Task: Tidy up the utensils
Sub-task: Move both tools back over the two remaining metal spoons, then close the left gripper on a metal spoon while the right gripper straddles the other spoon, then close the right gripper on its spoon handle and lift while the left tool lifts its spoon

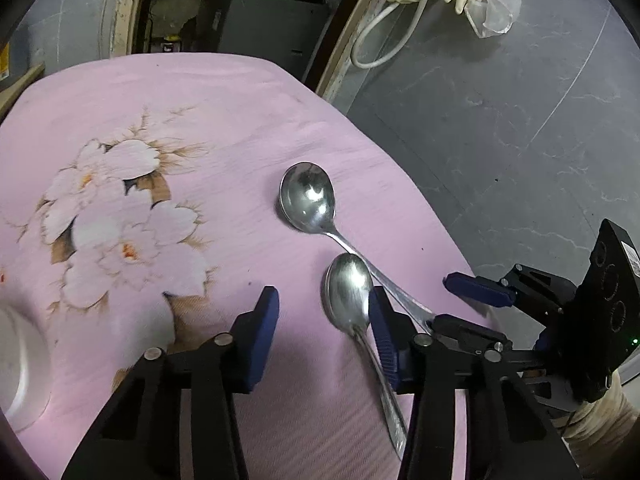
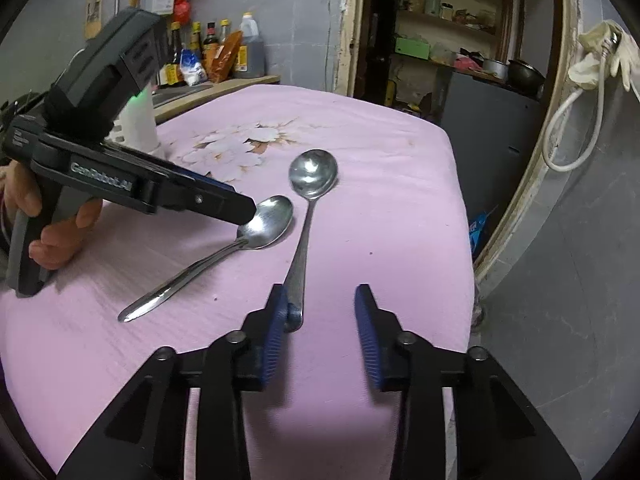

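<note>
Pink floral tablecloth [image 2: 360, 128]: I lower both half-open, empty grippers, left gripper [image 1: 322, 312] and right gripper [image 2: 320, 308], beside 2 spoons, the smaller spoon [image 1: 346, 296] and the larger spoon [image 2: 314, 172], ready to grasp.

We see a table under a pink flowered cloth [image 2: 360, 240] bearing a round-bowled spoon [image 2: 312, 176] at centre frame, an oval spoon [image 2: 264, 222] left of it, and a white container [image 2: 138, 128] at upper left.
</note>
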A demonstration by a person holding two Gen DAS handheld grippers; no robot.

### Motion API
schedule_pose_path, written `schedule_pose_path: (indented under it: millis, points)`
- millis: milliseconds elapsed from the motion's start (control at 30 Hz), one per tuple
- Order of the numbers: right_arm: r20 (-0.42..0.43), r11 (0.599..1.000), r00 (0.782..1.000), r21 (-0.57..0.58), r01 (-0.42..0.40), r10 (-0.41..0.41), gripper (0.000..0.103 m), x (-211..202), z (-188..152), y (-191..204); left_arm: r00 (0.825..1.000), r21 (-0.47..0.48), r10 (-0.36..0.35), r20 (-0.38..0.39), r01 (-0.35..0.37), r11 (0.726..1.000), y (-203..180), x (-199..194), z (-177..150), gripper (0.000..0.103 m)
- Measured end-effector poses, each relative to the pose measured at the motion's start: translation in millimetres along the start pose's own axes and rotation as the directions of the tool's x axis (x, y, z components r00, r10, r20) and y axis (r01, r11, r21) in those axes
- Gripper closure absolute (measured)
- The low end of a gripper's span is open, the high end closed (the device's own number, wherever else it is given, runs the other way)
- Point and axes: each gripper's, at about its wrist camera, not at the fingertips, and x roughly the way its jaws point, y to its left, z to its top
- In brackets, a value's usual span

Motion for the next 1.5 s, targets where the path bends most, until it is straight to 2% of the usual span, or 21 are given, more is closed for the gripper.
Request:
schedule_pose_path:
  millis: [267,433,500,700,900,1067,1167,1267,1367,1500]
  points:
    - [0.011,1.0,1.0,0.015,-0.004,0.003,0.075,3.6,3.1,-1.8,1.0,-0.003,-0.004,-0.016,0.004,1.0,1.9,10.6,6.6,0.082]
    - [0.01,1.0,1.0,0.021,0.0,0.0,0.076,7.3,6.5,-4.9,0.999,0.019,-0.022,-0.036,0.022,1.0,-0.3,11.1,5.6,0.097]
    - [0.009,1.0,1.0,0.025,0.001,-0.002,0.076,7.4,6.9,-6.0,0.999,0.029,-0.016,-0.04,0.017,0.999,-1.6,11.3,5.3,0.099]
    - [0.006,0.999,1.0,0.037,0.0,0.0,0.076,7.4,8.9,-7.9,1.0,0.023,0.007,-0.028,-0.006,1.0,-1.8,7.0,1.1,0.1]
    - [-0.011,1.0,1.0,0.029,-0.001,0.002,0.076,12.8,14.6,-8.8,0.995,-0.011,0.1,0.018,-0.1,0.995,1.9,-12.1,-12.6,0.101]
    - [-0.05,0.999,0.998,0.04,-0.026,0.028,0.071,26.5,29.9,-10.7,0.978,-0.093,0.192,0.076,-0.184,0.978,18.2,-30.3,-20.8,0.101]
    - [-0.065,0.998,0.997,0.053,-0.046,0.05,0.066,37.5,42.8,-9.7,0.962,-0.124,0.249,0.115,-0.234,0.964,23.0,-39.9,-23.3,0.102]
    - [-0.077,0.998,0.995,0.033,-0.054,0.057,0.063,51.4,58.9,-3.5,0.955,-0.142,0.258,0.146,-0.238,0.961,26.9,-44.1,-23.1,0.102]
    - [-0.085,0.999,0.995,0.007,-0.05,0.051,0.053,63.7,70.2,3.4,0.946,-0.145,0.273,0.176,-0.249,0.957,26.4,-51.5,-23.6,0.102]
    - [-0.101,0.999,0.995,-0.042,-0.011,0.006,0.052,80.8,79.6,12.9,0.934,-0.138,0.291,0.209,-0.266,0.954,17.1,-56.8,-29.4,0.102]
